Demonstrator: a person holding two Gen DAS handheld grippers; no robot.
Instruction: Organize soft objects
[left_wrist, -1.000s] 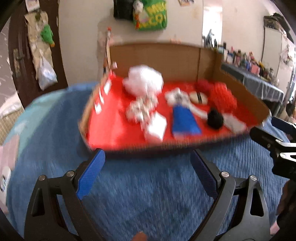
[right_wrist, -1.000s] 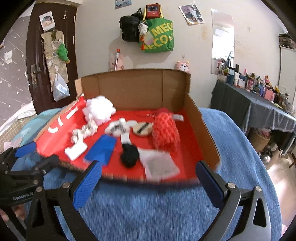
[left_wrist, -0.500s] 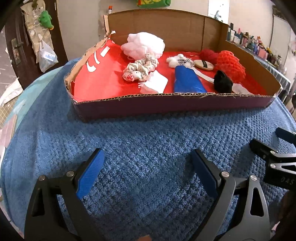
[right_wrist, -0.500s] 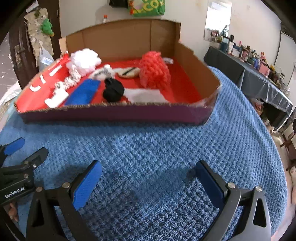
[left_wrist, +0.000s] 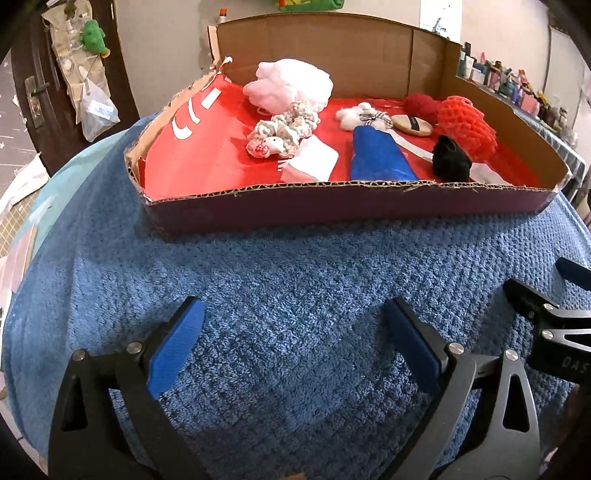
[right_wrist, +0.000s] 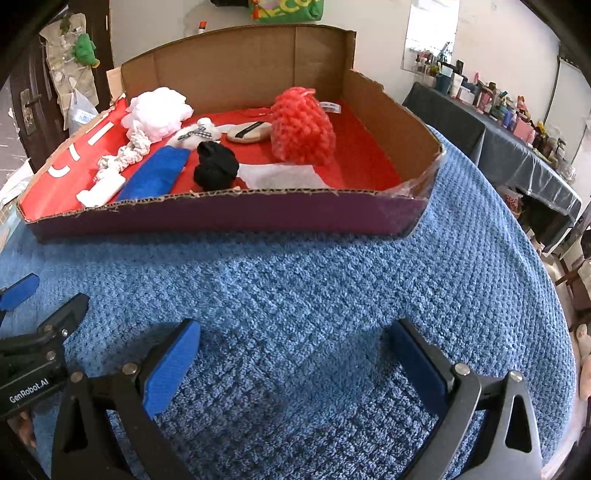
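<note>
The left tool (left_wrist: 293, 334) hovers over a blue knitted blanket (left_wrist: 295, 280), its jaws opening with nothing between them; the right tool (right_wrist: 295, 356) stands wide apart, empty; the left tool's body reads "GenRobot.AI"; beyond, soft objects, among them a red mesh puff (right_wrist: 301, 127), lie in a red-lined cardboard box (right_wrist: 221, 212).

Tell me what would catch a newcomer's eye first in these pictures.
The cardboard tray with its bright red floor, sitting on the blue towel, stands out first. Inside it, the red mesh pouf rises at the right and a fluffy white pouf sits at the back left, a blue cloth between them.
</note>
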